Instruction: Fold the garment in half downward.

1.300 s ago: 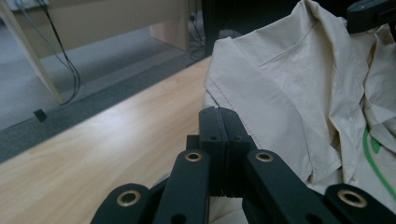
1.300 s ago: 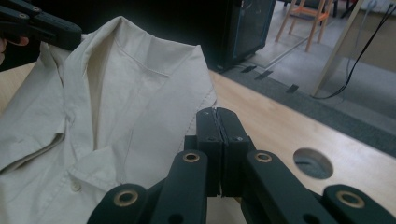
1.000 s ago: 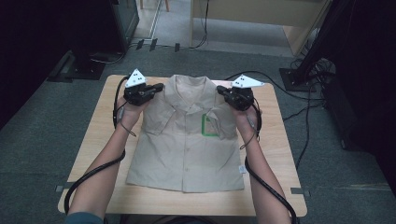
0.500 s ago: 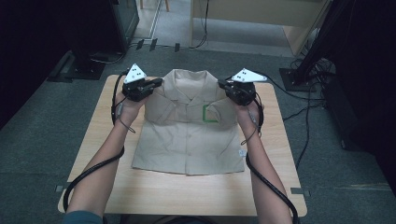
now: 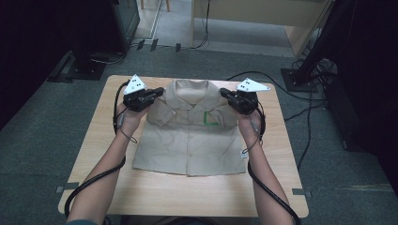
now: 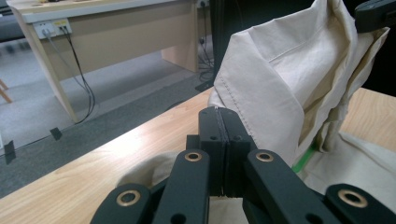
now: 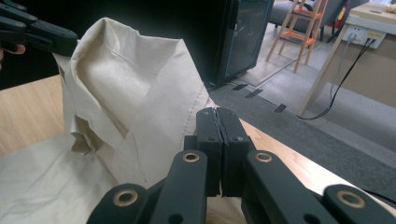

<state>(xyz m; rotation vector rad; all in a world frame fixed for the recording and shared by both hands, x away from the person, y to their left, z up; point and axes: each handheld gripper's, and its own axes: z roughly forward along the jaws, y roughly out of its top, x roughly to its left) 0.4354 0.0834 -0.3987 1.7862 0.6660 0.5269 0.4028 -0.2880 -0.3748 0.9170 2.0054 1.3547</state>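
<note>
Grey carpet [image 5: 42,140] (dim), wooden desk [image 5: 263,14] behind.

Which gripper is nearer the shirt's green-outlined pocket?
The right gripper: the green-outlined pocket lies just below it on the shirt; the left gripper is across the collar.

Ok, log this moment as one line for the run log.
left hand-held gripper: shut on beige button-up shirt shoulder | right hand-held gripper: shut on other shoulder | collar end lifted, hem on light wooden table
</note>
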